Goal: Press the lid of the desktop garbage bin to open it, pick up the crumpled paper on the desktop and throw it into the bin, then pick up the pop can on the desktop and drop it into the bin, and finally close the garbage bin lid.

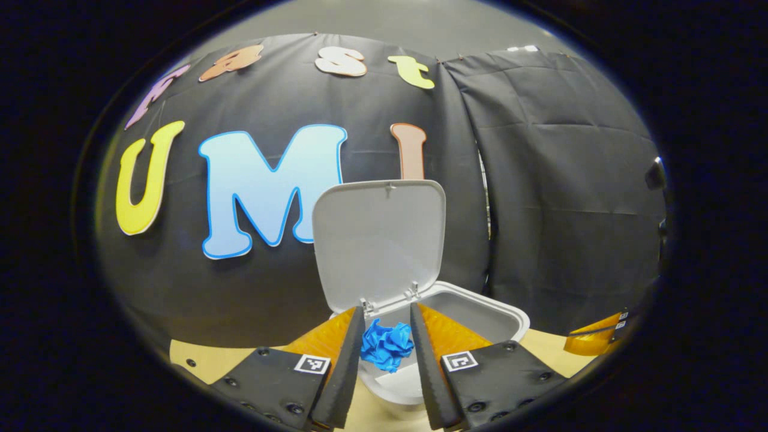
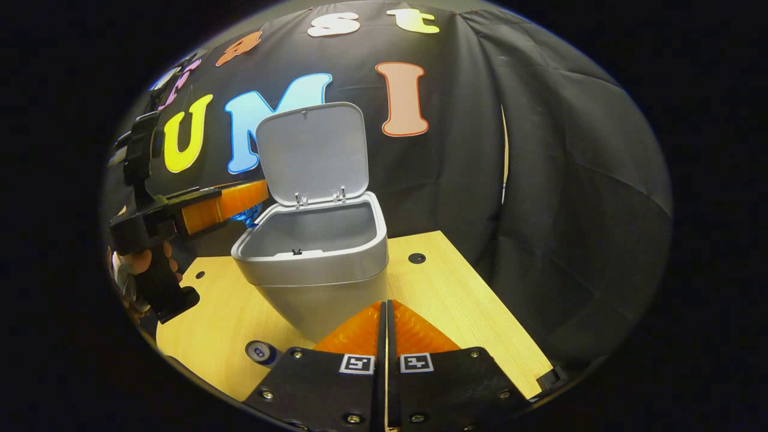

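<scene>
Left gripper (image 1: 387, 336): its jaws are clenched on the crumpled paper (image 1: 387, 347), a blue ball pinched between the two fingers and held over the near rim of the bin.
Crumpled paper: in the right gripper view, a sliver of blue (image 2: 245, 216) peeks out past the far gripper's tip, just beside the bin's left rim and above the table.
Garbage bin (image 1: 480, 315): white, open. The left gripper view looks at it from close by; the right gripper view shows the whole body (image 2: 318, 270) standing on the table, its inside grey.
Lid (image 1: 379, 240): swung up on its rear hinges, standing nearly upright against the black cloth; the same in the right gripper view (image 2: 312, 153).
Right gripper (image 2: 385, 327): jaws closed together with nothing between them, low in front of the bin.
Pop can (image 2: 260, 351): seen end-on at the table's near edge, left of the right gripper, in the right gripper view.
Hand (image 2: 141, 267): grips the left gripper's handle at the far left of the right gripper view.
Table (image 2: 456, 300): light wood.
</scene>
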Motion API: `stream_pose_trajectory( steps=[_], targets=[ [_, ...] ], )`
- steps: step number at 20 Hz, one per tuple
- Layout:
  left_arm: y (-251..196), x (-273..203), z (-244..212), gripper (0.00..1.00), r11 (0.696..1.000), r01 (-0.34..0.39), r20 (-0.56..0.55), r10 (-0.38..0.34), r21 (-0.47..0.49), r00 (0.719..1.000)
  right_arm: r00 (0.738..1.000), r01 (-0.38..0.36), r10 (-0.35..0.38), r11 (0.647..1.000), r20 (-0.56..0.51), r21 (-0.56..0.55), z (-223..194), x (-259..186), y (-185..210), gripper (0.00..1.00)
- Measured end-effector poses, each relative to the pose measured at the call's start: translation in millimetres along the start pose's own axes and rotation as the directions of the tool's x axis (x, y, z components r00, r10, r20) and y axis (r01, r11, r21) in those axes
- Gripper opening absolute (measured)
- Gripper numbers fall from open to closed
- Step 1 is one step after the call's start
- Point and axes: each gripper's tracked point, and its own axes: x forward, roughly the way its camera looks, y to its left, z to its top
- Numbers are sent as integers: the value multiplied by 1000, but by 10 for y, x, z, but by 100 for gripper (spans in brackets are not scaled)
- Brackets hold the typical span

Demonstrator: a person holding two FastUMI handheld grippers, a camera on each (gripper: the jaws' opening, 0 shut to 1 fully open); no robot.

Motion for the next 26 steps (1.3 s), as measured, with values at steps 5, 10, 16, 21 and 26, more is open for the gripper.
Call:
stream_pose_trajectory(
  steps=[5, 10, 16, 21, 26],
  targets=[
    [-139, 69, 16, 64, 999, 41, 9, -41, -1, 999, 1000, 1, -1, 1000, -9, 3, -34, 40, -13, 1],
    [-62, 49, 46, 89, 1000, 17, 18, -17, 14, 1000, 1000, -7, 7, 1000, -19, 5, -77, 52, 28, 1],
    [230, -119, 30, 95, 999, -48, 16, 48, -22, 999, 999, -26, 26, 1000, -24, -12, -109, 36, 117, 1],
    [624, -430, 20, 95, 988, -147, 14, 148, -49, 989, 997, -67, 65, 997, -34, -40, -128, 12, 312, 1],
    [1054, -861, -2, 90, 961, -258, 8, 260, -98, 966, 991, -127, 123, 989, -53, -71, -195, 8, 572, 1]
  ],
)
